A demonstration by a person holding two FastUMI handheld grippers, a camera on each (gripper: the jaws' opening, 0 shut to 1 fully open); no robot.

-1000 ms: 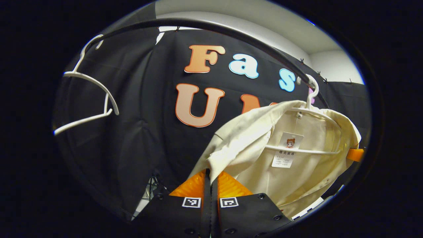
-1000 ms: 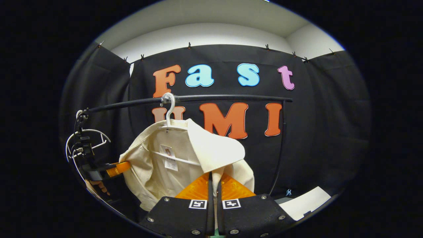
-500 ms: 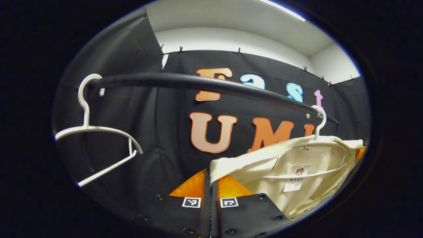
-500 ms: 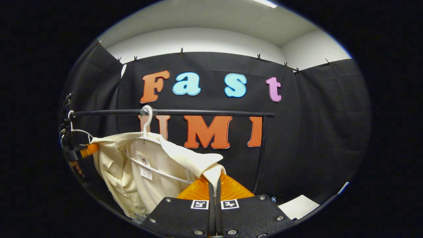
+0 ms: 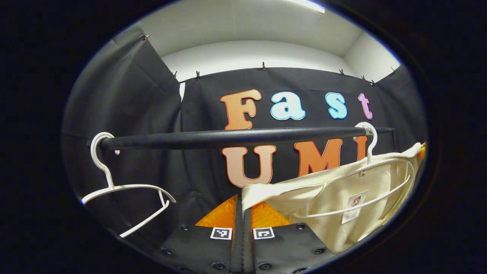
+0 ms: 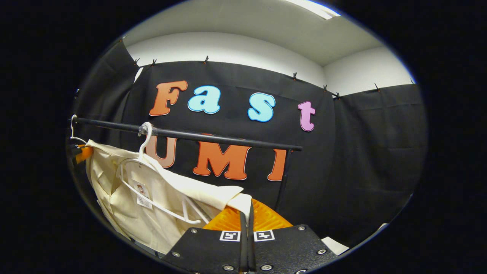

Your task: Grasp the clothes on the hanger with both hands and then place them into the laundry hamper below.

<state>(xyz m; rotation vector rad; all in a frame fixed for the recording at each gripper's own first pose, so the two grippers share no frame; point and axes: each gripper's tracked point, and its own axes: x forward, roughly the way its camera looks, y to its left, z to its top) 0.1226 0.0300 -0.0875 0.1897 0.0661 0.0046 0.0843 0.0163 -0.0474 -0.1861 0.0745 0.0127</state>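
open room lies between the empty hanger (image 5: 125, 198) and the shirt (image 5: 342, 201) under the rail (image 5: 228, 137).

The right gripper (image 6: 246, 213) pinches the cream shirt's (image 6: 152, 205) shoulder, stretched off its white hanger (image 6: 146, 167) on the black rail (image 6: 213, 137).

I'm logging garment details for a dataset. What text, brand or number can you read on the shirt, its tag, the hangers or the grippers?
Paper tag inside the cream shirt: a small picture and printed lines, too small to read.
Square marker on the left gripper: a black-and-white code pattern, no words.
Square marker on the right gripper: the same, no words.
Empty hanger and the shirt's hanger: no text seen.
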